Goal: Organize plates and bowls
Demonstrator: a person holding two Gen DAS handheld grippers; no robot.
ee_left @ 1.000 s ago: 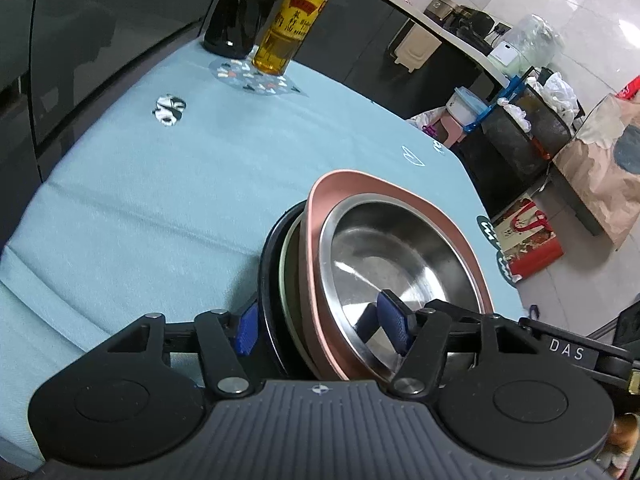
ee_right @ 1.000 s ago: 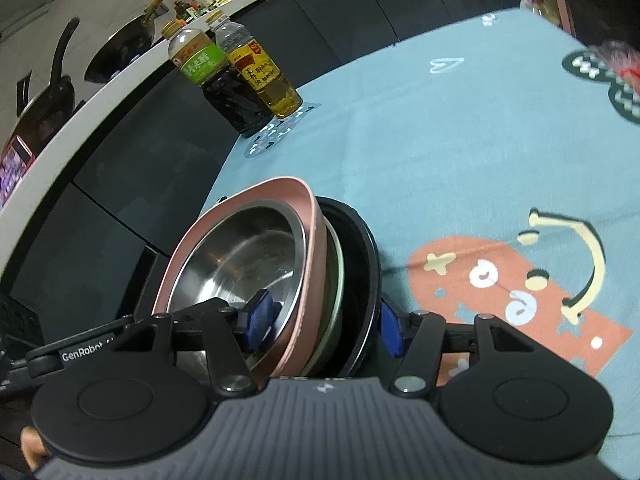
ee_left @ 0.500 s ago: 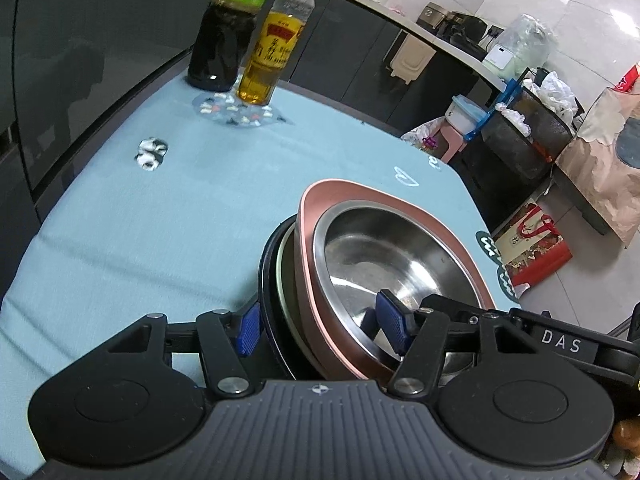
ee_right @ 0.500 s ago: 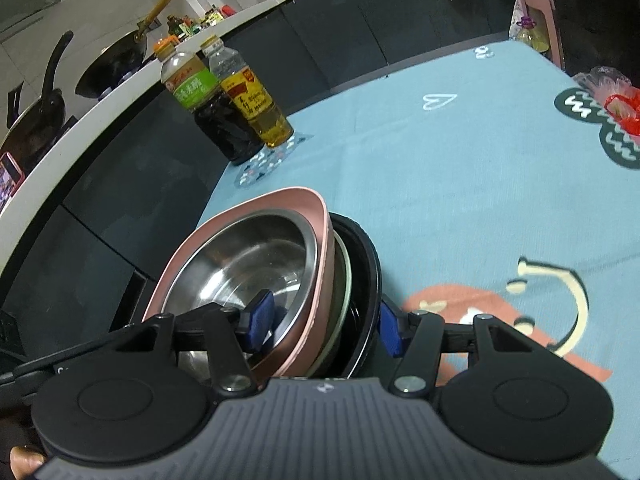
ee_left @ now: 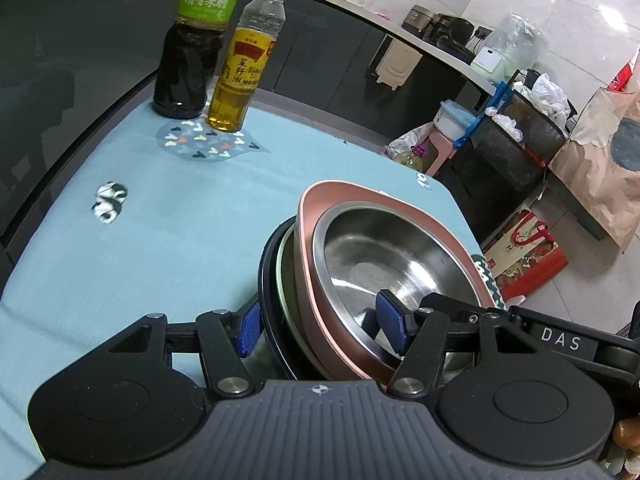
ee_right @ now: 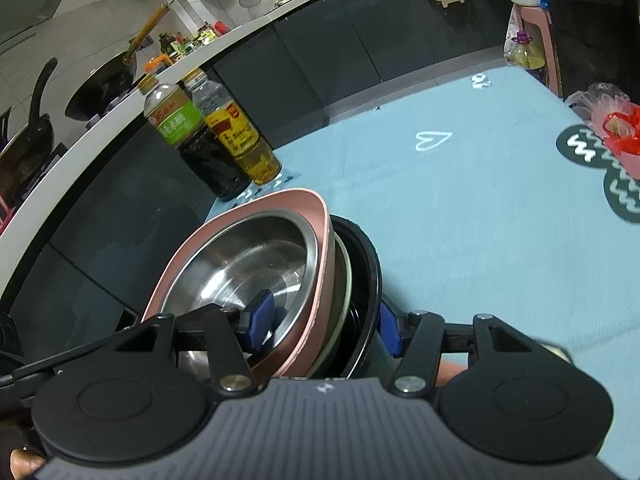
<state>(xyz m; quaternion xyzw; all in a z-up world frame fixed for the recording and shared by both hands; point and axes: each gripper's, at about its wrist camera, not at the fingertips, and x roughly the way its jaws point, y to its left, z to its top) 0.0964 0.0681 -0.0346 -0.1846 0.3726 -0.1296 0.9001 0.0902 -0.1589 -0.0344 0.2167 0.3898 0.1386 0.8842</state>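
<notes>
A nested stack is held on edge above the blue tablecloth: a steel bowl (ee_left: 380, 256) inside a pink bowl (ee_left: 320, 200), then a pale green plate (ee_left: 285, 276) and a black plate (ee_left: 267, 280). My left gripper (ee_left: 320, 326) is shut on the stack, one pad inside the steel bowl, the other behind the black plate. My right gripper (ee_right: 322, 322) clamps the same stack from the opposite side: steel bowl (ee_right: 248, 268), pink bowl (ee_right: 316, 216), black plate (ee_right: 370, 252).
Two bottles, a dark sauce bottle (ee_left: 192, 52) and a yellow oil bottle (ee_left: 244, 68), stand at the table's far corner; they also show in the right wrist view (ee_right: 212, 140). The blue tablecloth (ee_right: 480, 208) stretches to the right. Bags and bins (ee_left: 516, 128) stand on the floor beyond.
Both grippers, still shut on the stack, have lifted and tipped back; the bottles and far counter have come further into view. The grip is unchanged.
</notes>
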